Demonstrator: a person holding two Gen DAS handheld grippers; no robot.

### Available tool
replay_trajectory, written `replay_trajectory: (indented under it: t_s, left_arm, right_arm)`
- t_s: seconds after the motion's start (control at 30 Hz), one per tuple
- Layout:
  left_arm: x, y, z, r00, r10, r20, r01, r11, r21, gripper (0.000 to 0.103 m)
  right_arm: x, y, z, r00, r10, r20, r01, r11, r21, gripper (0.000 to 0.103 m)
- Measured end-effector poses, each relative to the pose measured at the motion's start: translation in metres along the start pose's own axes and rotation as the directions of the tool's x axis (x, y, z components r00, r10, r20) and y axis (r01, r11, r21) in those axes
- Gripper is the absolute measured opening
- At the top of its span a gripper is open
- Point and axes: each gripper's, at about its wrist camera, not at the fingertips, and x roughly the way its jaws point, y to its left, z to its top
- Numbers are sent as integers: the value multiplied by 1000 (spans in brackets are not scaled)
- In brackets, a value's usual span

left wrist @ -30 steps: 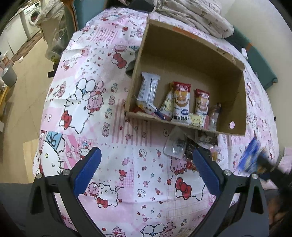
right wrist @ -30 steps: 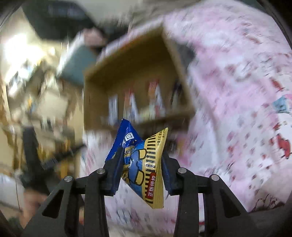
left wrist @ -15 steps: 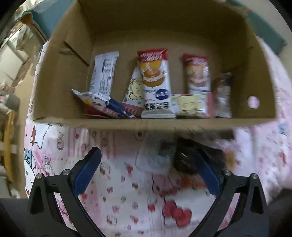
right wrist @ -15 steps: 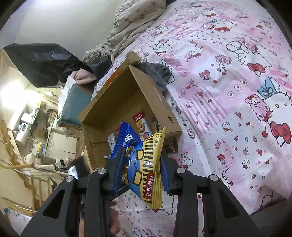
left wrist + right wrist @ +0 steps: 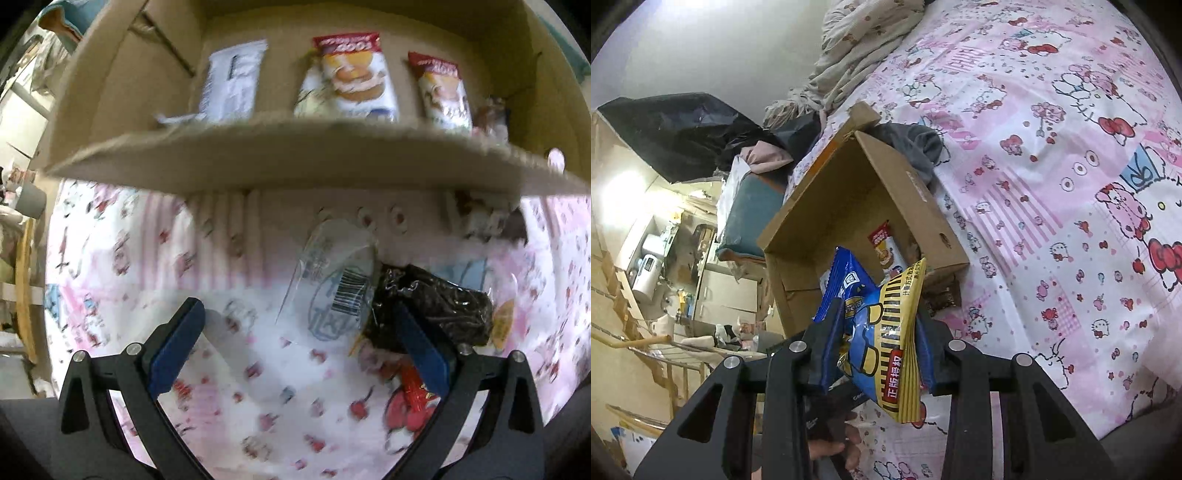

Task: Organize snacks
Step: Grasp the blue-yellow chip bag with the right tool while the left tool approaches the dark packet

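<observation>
Across the bed lies a pink cartoon-print sheet, with a rumpled cream blanket heaped at its far end. On the sheet, near the bed's side edge, an open cardboard box rests with its near wall low. Standing against its back wall are a white packet, a red-topped cake packet and a second, narrower red-topped packet; a further small wrapper at the box's right end is too blurred to name. Just outside the box's near wall, on the sheet, lie a clear plastic wrapper with a barcode, a dark crinkled snack bag touching it, and a red stick packet partly under the gripper. The left gripper hangs over these with its jaws spread wide and nothing pressed between them; the clear wrapper sits in the gap and the dark bag lies behind the right blue pad. The right gripper has its jaws clenched on a blue and yellow snack bag, held in the air on the near side of the box.
</observation>
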Motion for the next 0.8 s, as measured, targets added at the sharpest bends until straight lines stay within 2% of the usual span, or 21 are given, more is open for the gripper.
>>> replay_trajectory:
  t_s: [0.13,0.27,0.33,0.37,0.43,0.47,0.53,0.57,0.63,0.7,0.73,0.8]
  left_arm:
    - [-12,20,-24,996,86,-14,-86,996,22,101]
    - [-20,47,-42,996,67,-67,-68,998,-11,101]
    - [-28,60,-45,993,101,-59,-103,994,-23,100]
    - [-33,67,-48,993,109,-50,-112,993,-44,100]
    - [-48,86,-48,998,47,-33,-52,982,-181,99]
    - [-55,93,-49,999,14,-33,-21,971,-236,99]
    - [-65,97,-54,995,-85,-52,60,931,-359,99]
    - [-67,97,-58,984,-157,-79,110,900,-421,99]
    - [-60,87,-67,951,-275,-142,166,839,-518,99]
    - [-51,75,-69,942,-292,-166,159,823,-546,99]
    - [-45,73,-68,944,-282,-171,145,821,-552,99]
    - [-31,68,-71,947,-255,-197,92,800,-592,99]
  right_arm:
    - [0,-2,0,1000,7,-4,-6,1000,13,37]
    - [-1,-2,0,1000,27,-5,-26,999,30,37]
    - [0,1,-2,999,34,-9,-34,999,24,37]
    - [0,2,-2,999,36,-12,-36,999,23,37]
    - [3,5,-4,999,38,-23,-37,999,16,37]
    - [4,5,-5,999,34,-29,-34,999,13,37]
    - [6,5,-6,999,30,-34,-29,1000,11,37]
    - [6,5,-5,999,28,-35,-28,1000,12,37]
    - [6,3,-5,999,26,-33,-25,999,21,37]
    - [5,1,-5,999,28,-29,-27,999,35,37]
    - [4,-1,-5,999,27,-26,-26,999,40,37]
    - [2,-4,-5,999,25,-23,-24,999,48,37]
